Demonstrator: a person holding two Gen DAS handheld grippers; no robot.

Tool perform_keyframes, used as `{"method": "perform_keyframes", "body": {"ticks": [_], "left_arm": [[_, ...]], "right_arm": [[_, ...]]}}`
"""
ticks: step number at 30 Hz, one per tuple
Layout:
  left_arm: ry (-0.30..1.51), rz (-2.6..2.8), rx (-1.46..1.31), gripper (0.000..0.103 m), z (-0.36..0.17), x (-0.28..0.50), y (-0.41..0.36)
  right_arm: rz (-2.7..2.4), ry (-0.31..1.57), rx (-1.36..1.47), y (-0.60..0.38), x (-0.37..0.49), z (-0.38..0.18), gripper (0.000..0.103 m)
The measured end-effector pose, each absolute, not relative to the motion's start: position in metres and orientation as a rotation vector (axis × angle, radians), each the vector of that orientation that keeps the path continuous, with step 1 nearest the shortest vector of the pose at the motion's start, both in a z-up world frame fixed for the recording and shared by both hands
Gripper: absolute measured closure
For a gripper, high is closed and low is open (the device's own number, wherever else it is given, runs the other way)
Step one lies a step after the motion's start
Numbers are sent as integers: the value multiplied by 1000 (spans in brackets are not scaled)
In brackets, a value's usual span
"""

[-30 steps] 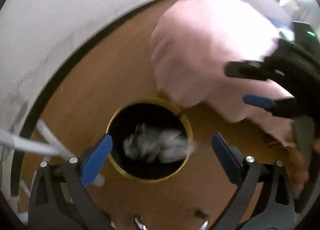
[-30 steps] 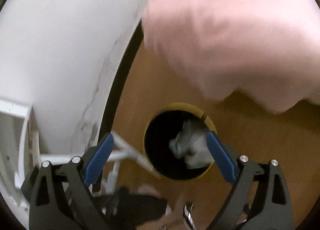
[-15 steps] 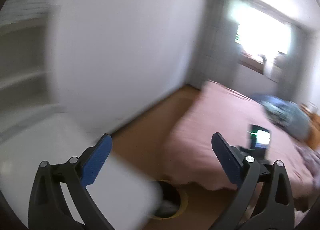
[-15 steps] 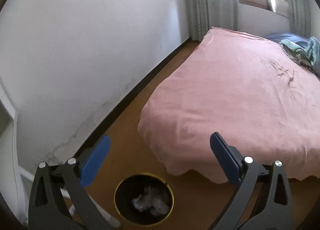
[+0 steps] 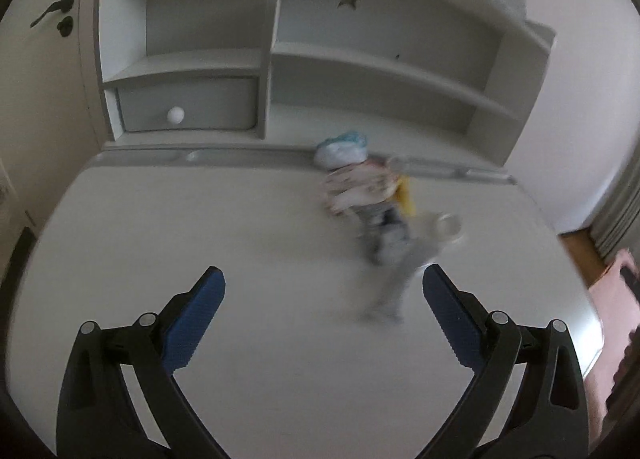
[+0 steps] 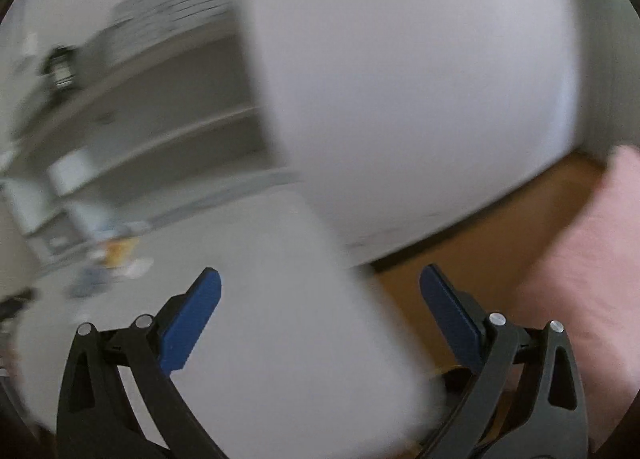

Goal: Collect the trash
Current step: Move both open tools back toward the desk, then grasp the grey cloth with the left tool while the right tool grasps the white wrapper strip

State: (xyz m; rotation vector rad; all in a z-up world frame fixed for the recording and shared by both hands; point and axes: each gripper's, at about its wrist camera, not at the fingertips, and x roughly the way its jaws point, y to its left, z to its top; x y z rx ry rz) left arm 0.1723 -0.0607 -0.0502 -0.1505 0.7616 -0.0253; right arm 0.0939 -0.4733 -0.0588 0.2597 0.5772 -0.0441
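We hold our left gripper (image 5: 323, 291) and right gripper (image 6: 319, 290) spread wide, nothing between the jaws. The blurred trash pile (image 5: 370, 195) lies on the white desk (image 5: 160, 227) near the shelf unit (image 5: 360, 59), ahead of the left gripper.

left claw (image 5: 323, 313): jaws wide, empty | right claw (image 6: 319, 309): jaws wide (nothing between)

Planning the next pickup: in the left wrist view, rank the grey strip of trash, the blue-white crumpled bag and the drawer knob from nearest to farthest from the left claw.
1. Grey strip of trash, just ahead, right.
2. Blue-white crumpled bag, at the desk's back edge.
3. Drawer knob, in the shelf unit, far left.
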Motion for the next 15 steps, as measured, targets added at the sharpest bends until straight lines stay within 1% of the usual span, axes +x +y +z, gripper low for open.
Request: {"method": "perform_keyframes", "body": {"ticks": [3,6,10,11,12,13,15], "left_arm": [[809,-79,-126,29,-57,195,-71],[856,-146,-99,31,-67,214,-81],[885,-215,-65,31,-77,234,-101],[896,-232,-61,33,-80,241,-105],[908,-248,-61,51,-83,247,-108],[929,-270,-73,84,-87,252,-111],[956,-321,-133,85,-94,257,-107]], "right_arm": [[120,633,238,-416,127,-67,7],[183,680,189,-372,148,-79,7],[197,715,158,-344,164,-86,7],[197,722,152,-340,169,-87,7],[199,726,149,-340,167,-85,7],[204,733,147,-337,171,-85,7],[215,741,144,-333,171,-86,7]]}}
